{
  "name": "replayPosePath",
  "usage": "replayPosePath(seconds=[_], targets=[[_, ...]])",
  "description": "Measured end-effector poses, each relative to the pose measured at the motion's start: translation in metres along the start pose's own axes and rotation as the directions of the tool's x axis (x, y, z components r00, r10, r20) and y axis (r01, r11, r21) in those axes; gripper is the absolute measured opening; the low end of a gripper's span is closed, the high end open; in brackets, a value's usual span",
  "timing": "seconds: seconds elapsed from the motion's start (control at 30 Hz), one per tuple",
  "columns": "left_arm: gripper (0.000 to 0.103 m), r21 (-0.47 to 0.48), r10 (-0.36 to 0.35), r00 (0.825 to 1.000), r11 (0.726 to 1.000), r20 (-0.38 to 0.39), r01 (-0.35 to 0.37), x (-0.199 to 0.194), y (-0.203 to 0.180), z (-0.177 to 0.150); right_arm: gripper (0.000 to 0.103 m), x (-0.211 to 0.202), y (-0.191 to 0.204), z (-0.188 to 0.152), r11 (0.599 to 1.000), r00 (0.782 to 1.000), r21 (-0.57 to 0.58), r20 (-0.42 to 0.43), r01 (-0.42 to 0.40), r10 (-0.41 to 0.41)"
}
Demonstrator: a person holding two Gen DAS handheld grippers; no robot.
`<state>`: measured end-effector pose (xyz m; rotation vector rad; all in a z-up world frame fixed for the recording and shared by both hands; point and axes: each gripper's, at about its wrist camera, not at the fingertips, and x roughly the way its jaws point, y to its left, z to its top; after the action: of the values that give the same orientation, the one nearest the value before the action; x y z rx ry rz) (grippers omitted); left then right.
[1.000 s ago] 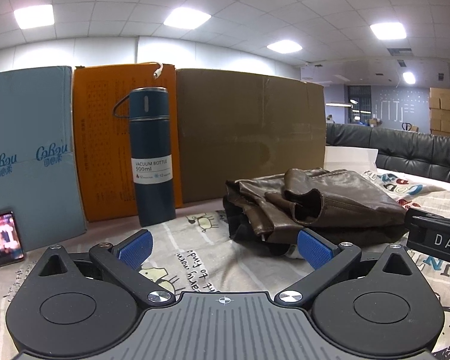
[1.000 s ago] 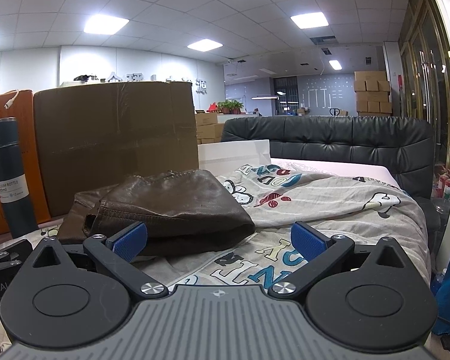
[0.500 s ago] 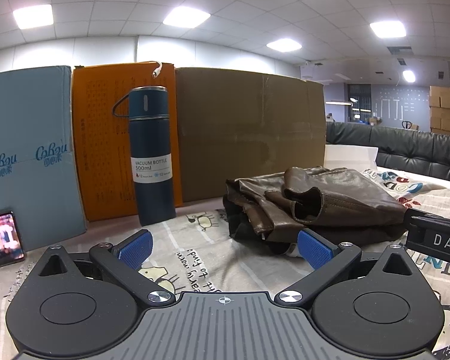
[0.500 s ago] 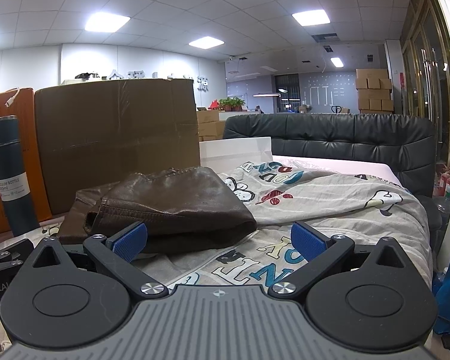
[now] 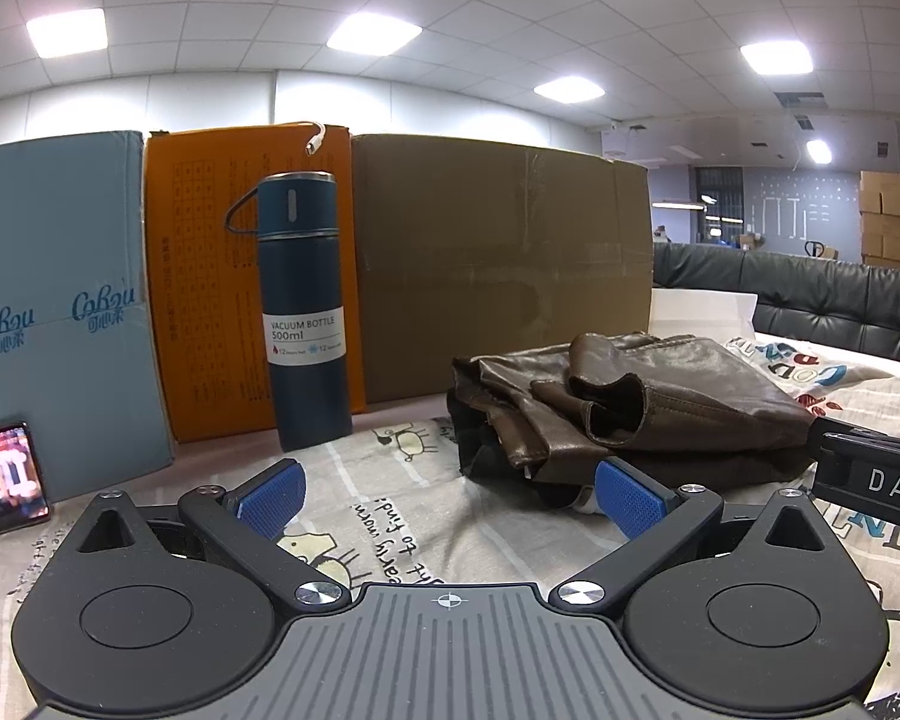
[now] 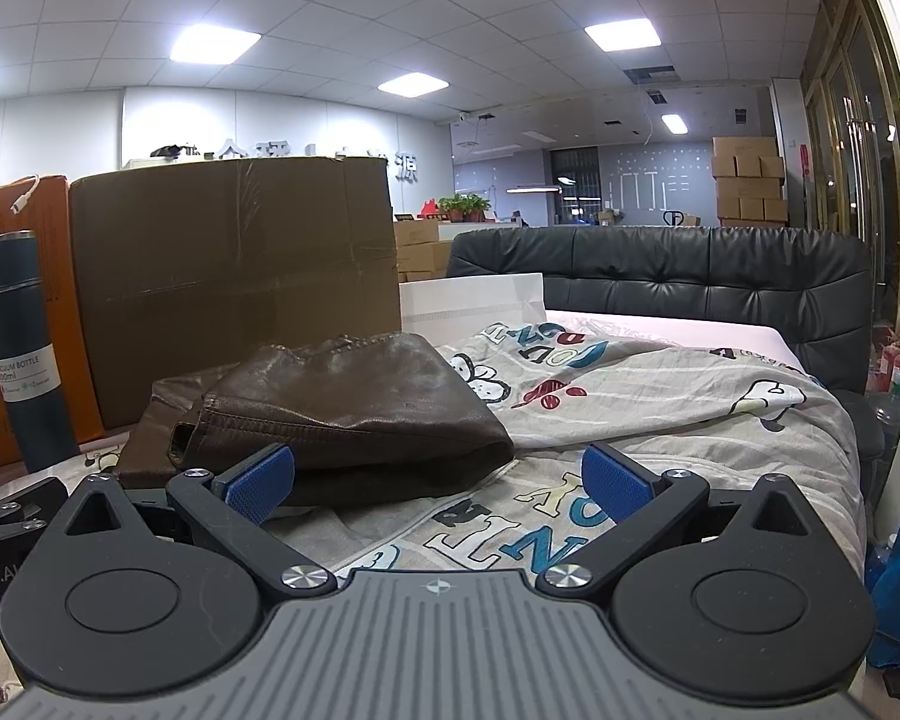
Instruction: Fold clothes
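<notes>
Comparing with a second ago, nothing has shifted: both the left tool (image 5: 448,495) and right tool (image 6: 437,476) stay released, empty, low over the bed (image 6: 660,384). The brown leather jacket (image 5: 630,396) lies bundled and folded, so the task looks finished or paused.

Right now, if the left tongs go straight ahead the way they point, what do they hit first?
Probably nothing on the printed sheet at first. The open left tongs aim between the vacuum bottle and the brown leather jacket, so likely the brown cardboard box behind; depth is unclear.
</notes>
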<state>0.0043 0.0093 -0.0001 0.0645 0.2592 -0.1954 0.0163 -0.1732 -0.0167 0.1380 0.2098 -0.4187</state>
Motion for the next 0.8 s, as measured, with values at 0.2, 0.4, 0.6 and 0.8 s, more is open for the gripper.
replayPosePath(seconds=[0.2, 0.4, 0.6, 0.8], targets=[[0.103, 0.001, 0.000, 1.000, 1.000, -0.001, 0.000, 0.0003, -0.0003, 0.0000, 0.103, 0.0001, 0.0002, -0.0003, 1.000, 1.000, -0.001, -0.002, -0.002, 0.002], [0.103, 0.002, 0.000, 1.000, 1.000, 0.000, 0.000, 0.0001, -0.0010, -0.0001, 0.103, 0.0001, 0.0003, -0.0005, 1.000, 1.000, 0.000, -0.003, -0.003, 0.003], [0.103, 0.001, -0.001, 1.000, 1.000, -0.001, 0.001, 0.0004, -0.0005, -0.0002, 0.103, 0.0003, 0.0008, -0.0003, 1.000, 1.000, -0.001, -0.005, -0.003, 0.003], [0.103, 0.000, -0.003, 1.000, 1.000, -0.003, 0.003, 0.0006, -0.0001, 0.0002, 0.103, 0.0004, 0.0008, -0.0003, 1.000, 1.000, -0.001, -0.006, -0.004, 0.004]])
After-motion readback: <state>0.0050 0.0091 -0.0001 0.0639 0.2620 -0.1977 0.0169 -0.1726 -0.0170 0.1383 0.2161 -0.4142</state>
